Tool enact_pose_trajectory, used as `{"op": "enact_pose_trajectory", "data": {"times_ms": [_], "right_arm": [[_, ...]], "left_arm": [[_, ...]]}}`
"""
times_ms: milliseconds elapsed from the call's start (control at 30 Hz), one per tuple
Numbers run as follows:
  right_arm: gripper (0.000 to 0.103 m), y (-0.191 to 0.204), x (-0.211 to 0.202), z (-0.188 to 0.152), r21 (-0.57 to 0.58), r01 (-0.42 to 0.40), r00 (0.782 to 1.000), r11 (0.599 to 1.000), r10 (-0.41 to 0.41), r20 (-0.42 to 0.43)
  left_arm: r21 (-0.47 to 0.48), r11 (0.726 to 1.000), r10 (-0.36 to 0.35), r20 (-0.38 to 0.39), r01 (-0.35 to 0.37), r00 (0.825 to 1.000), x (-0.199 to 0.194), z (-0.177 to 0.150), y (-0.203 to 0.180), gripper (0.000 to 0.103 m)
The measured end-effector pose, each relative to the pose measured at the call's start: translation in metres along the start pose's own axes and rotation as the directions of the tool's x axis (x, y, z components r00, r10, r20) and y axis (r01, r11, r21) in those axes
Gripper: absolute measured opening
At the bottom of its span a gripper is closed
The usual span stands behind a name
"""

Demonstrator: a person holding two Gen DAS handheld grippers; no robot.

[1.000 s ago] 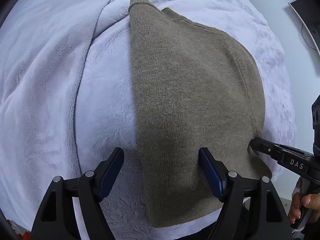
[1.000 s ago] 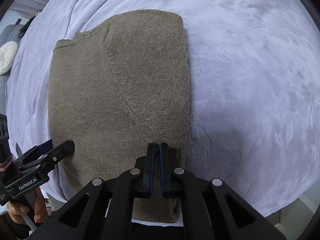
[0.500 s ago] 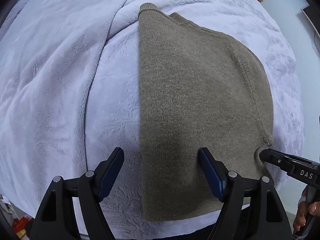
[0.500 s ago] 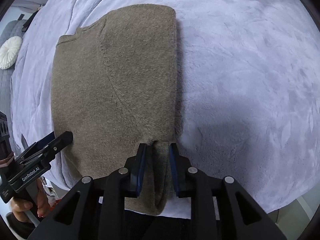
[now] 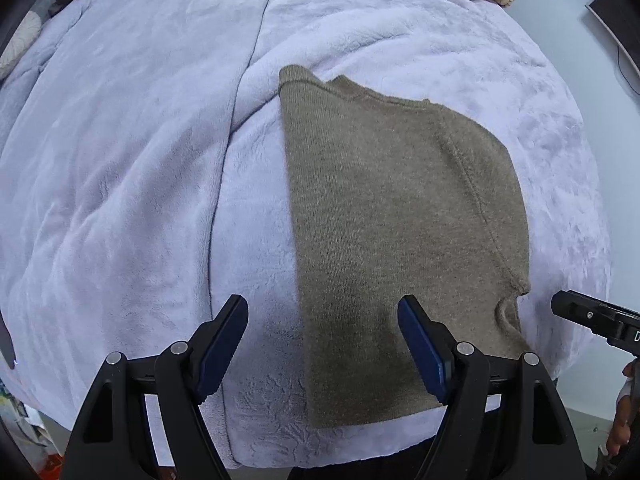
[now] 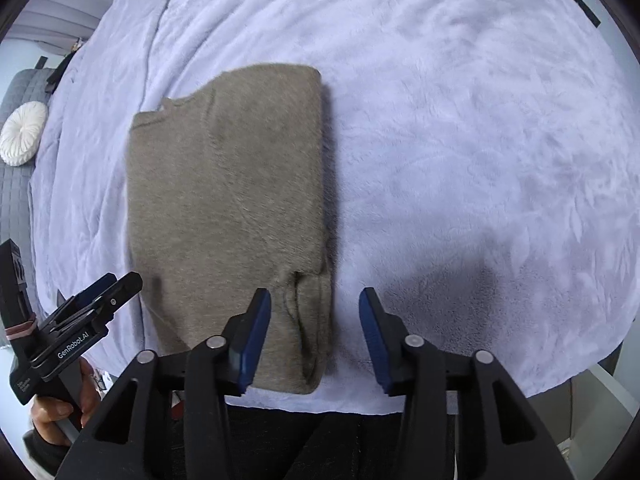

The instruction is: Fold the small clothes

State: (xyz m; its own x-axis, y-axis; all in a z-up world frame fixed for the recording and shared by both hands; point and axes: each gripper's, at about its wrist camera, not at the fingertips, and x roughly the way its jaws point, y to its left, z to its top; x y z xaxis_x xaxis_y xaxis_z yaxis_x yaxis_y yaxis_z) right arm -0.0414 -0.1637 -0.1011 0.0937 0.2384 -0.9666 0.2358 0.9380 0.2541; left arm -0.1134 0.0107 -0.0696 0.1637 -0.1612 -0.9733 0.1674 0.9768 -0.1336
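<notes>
Sweater (image 5: 392, 232): brown knit, folded lengthwise, flat on the lavender blanket (image 5: 120, 184) covering the bed
Left tongs (image 5: 323, 344): wide apart, empty; above the sweater's near left edge
Right tongs (image 6: 315, 332): jaws just opening, gripping nothing; sweater's near right corner lies below

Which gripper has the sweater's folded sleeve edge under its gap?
The right gripper: the sweater edge lies below its open jaws. The left gripper straddles the opposite edge.

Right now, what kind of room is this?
Probably a bedroom: a plush lilac blanket covers what looks like a bed, a round white cushion lies at its far end, and a folded brown sweater rests on top.
</notes>
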Motion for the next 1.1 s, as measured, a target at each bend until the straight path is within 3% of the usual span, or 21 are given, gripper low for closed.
{"op": "enact_pose_trajectory", "data": {"times_ms": [33, 67, 133, 233, 300, 467, 533, 733, 1100], "right_arm": [[0.062, 0.004, -0.005, 0.001, -0.009, 0.003, 1.000, 1.000, -0.003, 0.012], [0.069, 0.009, -0.010, 0.001, -0.019, 0.009, 1.000, 1.000, -0.009, 0.024], [0.079, 0.025, -0.016, 0.002, -0.047, 0.038, 0.998, 0.998, -0.035, 0.056], [0.083, 0.034, -0.030, 0.007, -0.074, 0.078, 0.993, 0.994, -0.071, 0.093], [0.101, 0.041, -0.033, 0.006, -0.082, 0.103, 0.990, 0.991, -0.094, 0.104], [0.103, 0.054, -0.030, 0.007, -0.120, 0.206, 0.970, 0.971, -0.187, 0.152], [0.103, 0.054, -0.029, 0.006, -0.114, 0.212, 0.970, 0.970, -0.195, 0.144], [0.103, 0.047, -0.036, -0.003, -0.078, 0.189, 0.976, 0.979, -0.178, 0.124], [0.103, 0.045, -0.039, -0.004, -0.077, 0.195, 0.976, 0.978, -0.185, 0.114]], "left_arm": [[-0.001, 1.000, 0.005, 0.010, -0.005, 1.000, -0.005, 0.002, -0.001, 0.097], [-0.004, 1.000, 0.006, 0.028, -0.006, 1.000, -0.010, 0.001, -0.001, 0.103], [-0.004, 1.000, 0.009, 0.053, -0.009, 0.999, -0.018, 0.004, -0.002, 0.103], [-0.008, 1.000, 0.017, 0.050, -0.017, 0.999, -0.024, 0.006, -0.004, 0.103], [-0.005, 0.999, 0.034, 0.045, -0.034, 0.998, -0.026, 0.003, -0.007, 0.103], [0.019, 0.992, 0.124, 0.028, -0.125, 0.992, -0.024, -0.005, -0.016, 0.103], [0.029, 0.988, 0.148, 0.018, -0.149, 0.989, -0.023, -0.007, -0.017, 0.103], [-0.001, 0.995, 0.102, -0.009, -0.102, 0.995, -0.025, -0.007, -0.014, 0.103], [-0.018, 0.992, 0.122, 0.016, -0.122, 0.992, -0.035, -0.006, -0.014, 0.103]]}}
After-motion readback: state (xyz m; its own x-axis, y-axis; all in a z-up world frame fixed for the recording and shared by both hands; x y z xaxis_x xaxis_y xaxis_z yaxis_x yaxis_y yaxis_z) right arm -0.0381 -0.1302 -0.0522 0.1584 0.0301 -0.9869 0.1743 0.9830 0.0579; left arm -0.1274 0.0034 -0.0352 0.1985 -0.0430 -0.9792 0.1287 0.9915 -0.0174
